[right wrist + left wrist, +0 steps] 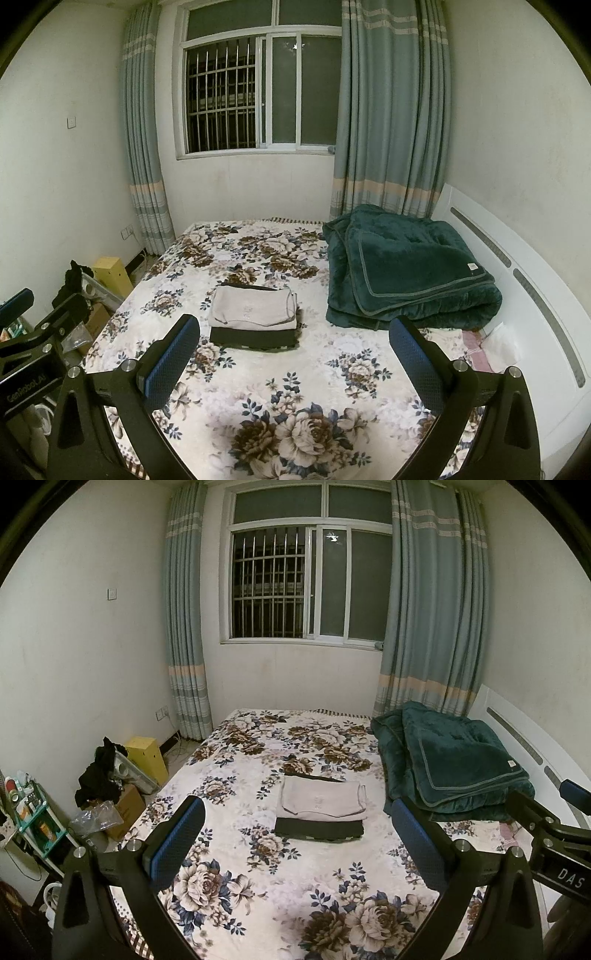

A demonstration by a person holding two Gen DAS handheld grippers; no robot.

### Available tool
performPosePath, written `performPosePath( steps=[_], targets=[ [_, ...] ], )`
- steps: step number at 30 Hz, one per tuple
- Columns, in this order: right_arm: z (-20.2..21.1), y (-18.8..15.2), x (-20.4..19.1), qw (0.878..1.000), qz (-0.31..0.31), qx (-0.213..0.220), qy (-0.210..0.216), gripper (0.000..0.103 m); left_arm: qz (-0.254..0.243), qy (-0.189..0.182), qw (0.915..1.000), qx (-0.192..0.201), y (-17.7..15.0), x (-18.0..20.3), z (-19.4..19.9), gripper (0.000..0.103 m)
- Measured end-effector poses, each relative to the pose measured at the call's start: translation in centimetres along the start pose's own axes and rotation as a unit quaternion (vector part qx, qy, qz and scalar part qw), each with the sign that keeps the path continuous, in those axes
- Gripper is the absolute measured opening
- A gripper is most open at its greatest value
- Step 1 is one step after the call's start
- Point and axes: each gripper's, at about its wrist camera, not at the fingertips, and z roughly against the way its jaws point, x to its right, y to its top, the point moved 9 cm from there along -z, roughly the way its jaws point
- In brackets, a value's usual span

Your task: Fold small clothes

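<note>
A folded light grey garment (320, 798) lies on top of a folded black garment (319, 829) in the middle of the flowered bed (258, 893). The same stack shows in the right wrist view: grey garment (253, 307) on the black garment (255, 338). My left gripper (297, 819) is open and empty, held above the bed in front of the stack, not touching it. My right gripper (294, 338) is open and empty too, held back from the stack. The right gripper's body shows at the right edge of the left wrist view.
A folded dark green blanket (450, 764) lies on the bed to the right of the stack, against the white headboard (524, 288). Boxes, a yellow box (147, 755), dark clothes and a small shelf (33, 812) stand on the floor left of the bed. A curtained window is behind.
</note>
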Motion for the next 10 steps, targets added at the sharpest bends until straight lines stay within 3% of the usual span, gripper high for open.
performPosePath(
  steps=[10],
  targets=[
    [0.12,-0.27,-0.06,1.0,0.0,0.0,-0.001,0.103,0.002,0.003,1.0,0.002,0.25,0.22,0.56,0.103]
  ],
)
